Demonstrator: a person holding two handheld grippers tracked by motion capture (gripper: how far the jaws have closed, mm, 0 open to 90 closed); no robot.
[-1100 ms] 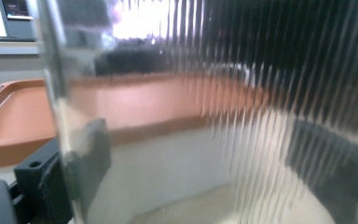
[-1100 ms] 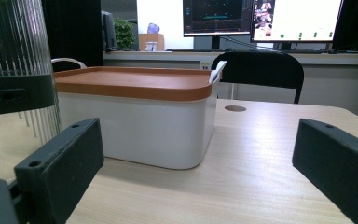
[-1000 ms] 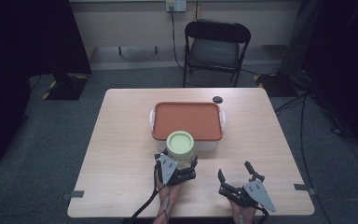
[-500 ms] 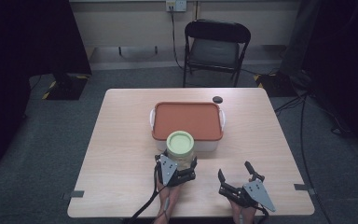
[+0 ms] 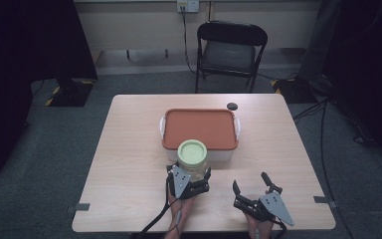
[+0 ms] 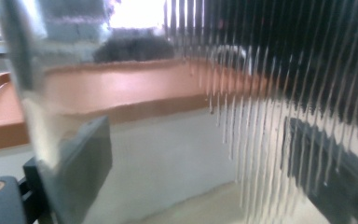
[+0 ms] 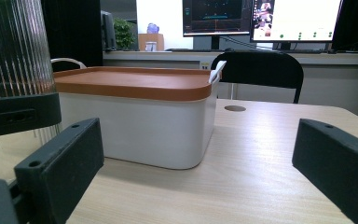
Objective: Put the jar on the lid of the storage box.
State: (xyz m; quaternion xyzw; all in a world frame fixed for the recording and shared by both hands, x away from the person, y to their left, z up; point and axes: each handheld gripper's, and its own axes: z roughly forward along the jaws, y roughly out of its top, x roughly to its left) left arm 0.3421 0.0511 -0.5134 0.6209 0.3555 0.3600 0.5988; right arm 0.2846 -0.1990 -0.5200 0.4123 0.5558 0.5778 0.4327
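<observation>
The ribbed glass jar (image 5: 193,160) with its pale green lid (image 5: 192,151) stands near the tabletop's (image 5: 129,149) front edge, just before the white storage box (image 5: 200,130) with the orange lid (image 5: 200,127). I see my left gripper (image 5: 195,175) clamped on the jar, a jaw on either side. My right gripper (image 5: 251,188) rests by the front right corner, jaws spread, holding nothing.
</observation>
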